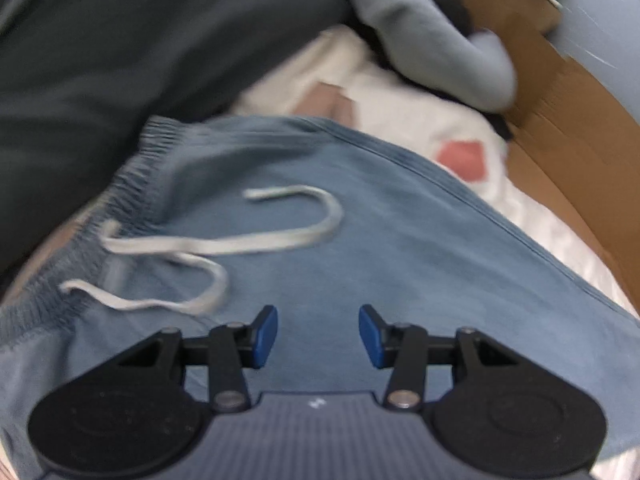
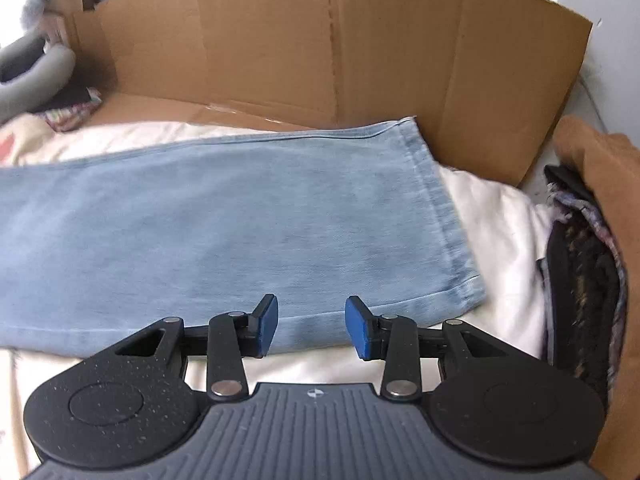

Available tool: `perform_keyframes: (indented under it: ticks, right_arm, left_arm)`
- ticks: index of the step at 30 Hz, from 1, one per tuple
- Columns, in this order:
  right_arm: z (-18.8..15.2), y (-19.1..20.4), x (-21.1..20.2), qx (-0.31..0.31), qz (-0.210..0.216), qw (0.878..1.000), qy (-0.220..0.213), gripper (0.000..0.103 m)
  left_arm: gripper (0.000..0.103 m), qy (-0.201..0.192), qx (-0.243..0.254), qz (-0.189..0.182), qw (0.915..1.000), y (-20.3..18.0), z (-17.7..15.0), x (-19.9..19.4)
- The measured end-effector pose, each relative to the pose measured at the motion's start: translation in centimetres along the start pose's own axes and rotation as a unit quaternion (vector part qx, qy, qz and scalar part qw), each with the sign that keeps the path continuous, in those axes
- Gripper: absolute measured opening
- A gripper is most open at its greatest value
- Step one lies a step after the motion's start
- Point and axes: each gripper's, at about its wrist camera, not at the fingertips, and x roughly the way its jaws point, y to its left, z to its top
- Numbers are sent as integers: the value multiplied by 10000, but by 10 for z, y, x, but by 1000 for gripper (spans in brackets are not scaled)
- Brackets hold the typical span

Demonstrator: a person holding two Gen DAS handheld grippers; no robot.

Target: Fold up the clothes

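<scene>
Light blue denim pants (image 1: 360, 220) lie flat on a white sheet. The left wrist view shows their elastic waistband (image 1: 132, 168) and a white drawstring (image 1: 224, 244). My left gripper (image 1: 318, 338) is open and empty, hovering just over the upper part of the pants. The right wrist view shows the leg (image 2: 240, 216) with its hem (image 2: 444, 216) at the right. My right gripper (image 2: 312, 326) is open and empty, over the near edge of the leg close to the hem.
A brown cardboard wall (image 2: 328, 48) stands behind the pants. A dark grey garment (image 1: 120, 40) and a grey-blue garment (image 1: 432, 36) lie beyond the waistband. A brown cloth (image 2: 600, 184) and dark knit fabric (image 2: 580, 280) sit at the right. The white sheet (image 2: 500, 232) has red patches.
</scene>
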Motion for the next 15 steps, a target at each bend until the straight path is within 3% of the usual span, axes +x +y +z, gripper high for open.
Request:
perform_keyframes:
  ticks: [2, 10, 15]
  right_arm:
    - [-3, 5, 1, -124, 22, 9999, 81, 44]
    - [-13, 26, 11, -924, -26, 9957, -8, 44]
    - [-5, 30, 24, -1089, 20, 9940, -17, 44]
  left_arm:
    - [48, -146, 0, 208, 9997, 15, 9, 4]
    - [45, -914, -284, 192, 9952, 55, 56, 37]
    - [39, -811, -432, 325, 9952, 64, 80, 71]
